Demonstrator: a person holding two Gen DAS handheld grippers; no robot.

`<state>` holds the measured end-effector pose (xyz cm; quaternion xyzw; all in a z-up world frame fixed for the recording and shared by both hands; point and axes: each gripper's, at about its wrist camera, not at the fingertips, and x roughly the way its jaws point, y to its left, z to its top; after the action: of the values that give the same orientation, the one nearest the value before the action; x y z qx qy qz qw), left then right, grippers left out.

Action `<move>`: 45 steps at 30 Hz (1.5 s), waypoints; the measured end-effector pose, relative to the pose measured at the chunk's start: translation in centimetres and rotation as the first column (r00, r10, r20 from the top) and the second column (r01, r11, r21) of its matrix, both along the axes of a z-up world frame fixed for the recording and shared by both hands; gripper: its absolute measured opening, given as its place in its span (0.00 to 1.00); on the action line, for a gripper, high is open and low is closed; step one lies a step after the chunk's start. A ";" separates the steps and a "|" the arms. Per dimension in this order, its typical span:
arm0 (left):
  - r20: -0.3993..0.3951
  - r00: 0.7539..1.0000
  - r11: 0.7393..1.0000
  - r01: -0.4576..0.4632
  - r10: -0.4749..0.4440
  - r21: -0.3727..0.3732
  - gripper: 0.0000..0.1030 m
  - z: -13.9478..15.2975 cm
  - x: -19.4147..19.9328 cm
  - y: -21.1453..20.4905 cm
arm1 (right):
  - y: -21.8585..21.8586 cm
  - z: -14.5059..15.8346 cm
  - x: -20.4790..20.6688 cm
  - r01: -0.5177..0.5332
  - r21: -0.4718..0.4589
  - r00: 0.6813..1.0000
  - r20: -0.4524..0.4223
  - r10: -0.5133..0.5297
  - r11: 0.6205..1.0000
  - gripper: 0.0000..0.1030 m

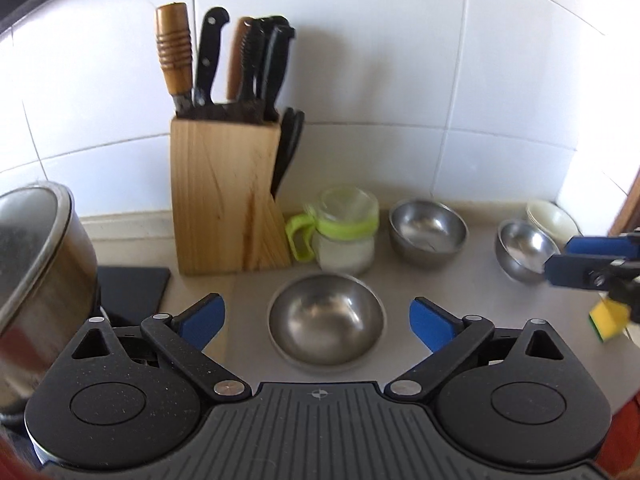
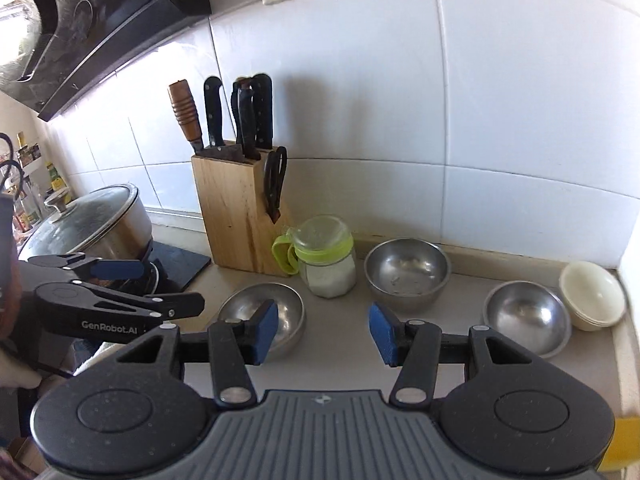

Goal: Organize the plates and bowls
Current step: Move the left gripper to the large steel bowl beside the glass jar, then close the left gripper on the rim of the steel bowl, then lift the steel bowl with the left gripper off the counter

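Left wrist view: pot (image 1: 36, 264) at the left edge, cut off by the frame, lid glass hazy. Sponge (image 1: 608, 318), yellow with a green layer, partly behind the right gripper (image 1: 580, 262), which enters from the right edge with only its blue pads and linkage showing. Slight blur over the whole counter (image 1: 460, 300). Knife block (image 1: 224, 196) against the tiled wall; blades hidden inside, handles only.

Left gripper (image 1: 316, 318): jaws spread wide, nothing between the pads, touching nothing. Nearest steel bowl (image 1: 326, 320) sits on the counter beyond and between the fingers, apart from them. Lidded jar (image 1: 346, 232) with a green collar stands just behind that bowl, beside the block. Second steel bowl (image 1: 428, 230) right of the jar. Third steel bowl (image 1: 524, 250) further right, part-covered by the right gripper's pads. White bowls (image 1: 554, 220), stacked, in the far right corner; count unclear.

Right wrist view: right gripper (image 2: 324, 332) jaws partly apart, empty, touching nothing. Its left pad overlaps the nearest steel bowl (image 2: 262, 320) in view; contact cannot be confirmed. Left gripper (image 2: 120, 284) seen side-on at the left, in front of the pot (image 2: 100, 224). Stacked white bowls (image 2: 594, 296) tilted against the corner.
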<state>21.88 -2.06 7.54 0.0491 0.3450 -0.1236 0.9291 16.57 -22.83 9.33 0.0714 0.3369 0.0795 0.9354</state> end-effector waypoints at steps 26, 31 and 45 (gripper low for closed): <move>-0.272 0.957 0.995 -0.098 0.099 0.019 0.47 -12.3 8.6 0.3 | 3.6 -13.8 13.5 -0.035 0.171 0.933 -0.348 0.094 0.985 0.25; -0.269 0.959 0.996 -0.086 0.086 0.009 0.43 -12.0 8.3 0.2 | 3.3 -14.1 13.1 -0.018 0.184 0.930 -0.357 0.084 0.983 0.24; -0.262 0.962 0.997 0.068 -0.073 -0.029 0.46 -10.2 4.6 -4.2 | -1.4 -11.2 7.0 0.061 0.167 0.940 -0.341 0.000 0.984 0.24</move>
<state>26.50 -6.30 -2.66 0.0354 0.4622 -0.1655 0.8705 23.58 -24.22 -1.84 0.1714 0.4839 0.0808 0.8544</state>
